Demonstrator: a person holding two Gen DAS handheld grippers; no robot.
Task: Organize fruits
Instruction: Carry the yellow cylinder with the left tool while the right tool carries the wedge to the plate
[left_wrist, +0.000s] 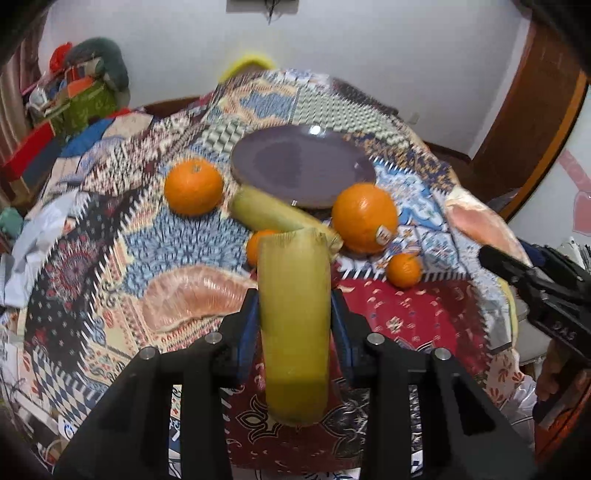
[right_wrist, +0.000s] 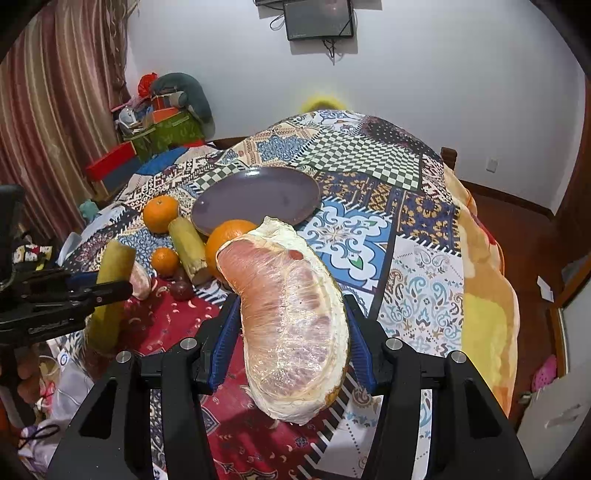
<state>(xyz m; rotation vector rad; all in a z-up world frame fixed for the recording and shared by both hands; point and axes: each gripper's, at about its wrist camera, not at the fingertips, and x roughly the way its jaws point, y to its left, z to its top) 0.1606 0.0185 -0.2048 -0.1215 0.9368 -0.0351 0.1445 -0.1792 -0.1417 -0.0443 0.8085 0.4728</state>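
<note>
The left tongs (left_wrist: 293, 306) tilt downward over the desk's (left_wrist: 424, 314) near edge, clamped on a yellow-green cane piece (left_wrist: 293, 325) held upright. The right tongs (right_wrist: 291, 332), likewise tilted down, grip a peeled pomelo segment (right_wrist: 291, 325) above the near edge, short of the purple plate (right_wrist: 255, 199).

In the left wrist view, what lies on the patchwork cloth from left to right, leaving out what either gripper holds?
Peeled pink pomelo segment → medium orange with a green stem → yellow-green sugarcane piece lying flat → large stickered orange → smallest orange. The purple plate and half-hidden orange overlap others, so I left them out.
</note>
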